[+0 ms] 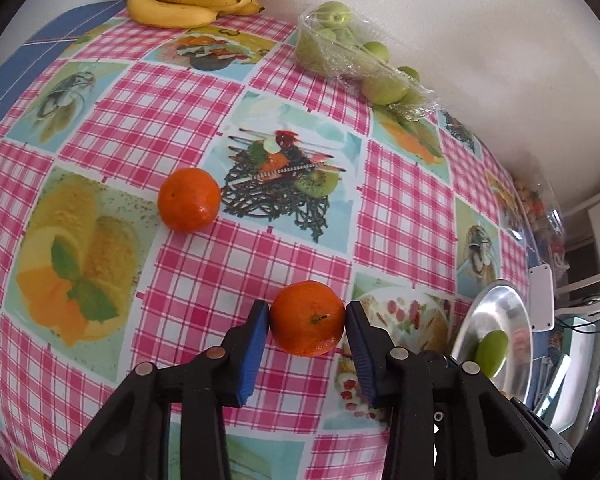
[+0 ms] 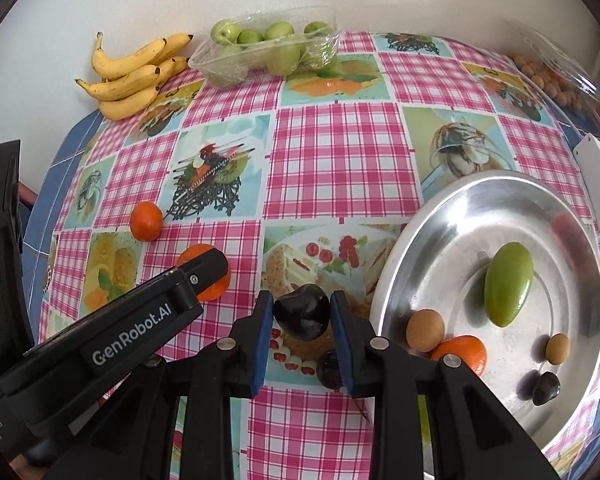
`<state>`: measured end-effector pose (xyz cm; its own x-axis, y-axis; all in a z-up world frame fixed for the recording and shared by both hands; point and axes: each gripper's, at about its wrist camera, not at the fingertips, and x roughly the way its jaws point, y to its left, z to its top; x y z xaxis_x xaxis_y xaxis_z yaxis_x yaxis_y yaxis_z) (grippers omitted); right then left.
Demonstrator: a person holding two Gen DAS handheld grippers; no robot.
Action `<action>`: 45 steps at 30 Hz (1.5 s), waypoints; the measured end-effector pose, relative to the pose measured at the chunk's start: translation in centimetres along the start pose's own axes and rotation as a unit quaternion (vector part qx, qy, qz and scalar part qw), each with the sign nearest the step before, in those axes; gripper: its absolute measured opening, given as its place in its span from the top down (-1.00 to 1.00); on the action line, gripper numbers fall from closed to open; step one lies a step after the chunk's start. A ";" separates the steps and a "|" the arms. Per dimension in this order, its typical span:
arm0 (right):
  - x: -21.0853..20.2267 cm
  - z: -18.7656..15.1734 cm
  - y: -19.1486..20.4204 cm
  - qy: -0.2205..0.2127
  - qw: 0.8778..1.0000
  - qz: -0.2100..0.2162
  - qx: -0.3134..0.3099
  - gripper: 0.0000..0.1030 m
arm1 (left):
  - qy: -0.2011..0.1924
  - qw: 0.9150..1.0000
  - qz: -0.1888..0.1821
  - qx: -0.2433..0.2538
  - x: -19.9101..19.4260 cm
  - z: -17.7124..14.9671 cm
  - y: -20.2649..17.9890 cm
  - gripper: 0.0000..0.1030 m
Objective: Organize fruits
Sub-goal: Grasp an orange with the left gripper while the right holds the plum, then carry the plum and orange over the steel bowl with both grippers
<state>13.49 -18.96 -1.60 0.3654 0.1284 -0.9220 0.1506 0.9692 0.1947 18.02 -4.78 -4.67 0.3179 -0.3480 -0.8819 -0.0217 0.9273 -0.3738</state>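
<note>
My left gripper (image 1: 307, 316) is shut on an orange tangerine (image 1: 307, 323) just above the checked tablecloth; it shows in the right wrist view (image 2: 204, 276) too. A second tangerine (image 1: 189, 200) lies on the cloth further left. My right gripper (image 2: 302, 312) is shut on a dark plum-like fruit (image 2: 302, 312) beside the silver tray (image 2: 440, 216). The tray holds a green mango (image 2: 508, 284), a tangerine (image 2: 462, 352), two brown round fruits (image 2: 425, 330) and a dark fruit (image 2: 546, 388). Another dark fruit (image 2: 329, 370) lies under the right gripper.
A bunch of bananas (image 2: 134, 74) and a clear box of green fruit (image 2: 268, 50) stand by the far wall. A clear box of small brown fruit (image 2: 556, 80) and a white device (image 2: 598, 184) sit at the right edge.
</note>
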 end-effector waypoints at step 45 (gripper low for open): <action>-6.7 -0.4 -10.8 -0.043 0.992 -0.060 0.100 0.41 | -0.027 0.994 -0.006 0.104 -3.9 -3.4 -10.5 0.18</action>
<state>9.02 -30.15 2.36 0.4086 -0.0125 -0.9126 0.3734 0.9147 0.1547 13.76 -13.62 1.77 0.3670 -0.3570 -0.8590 0.1764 0.9334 -0.3125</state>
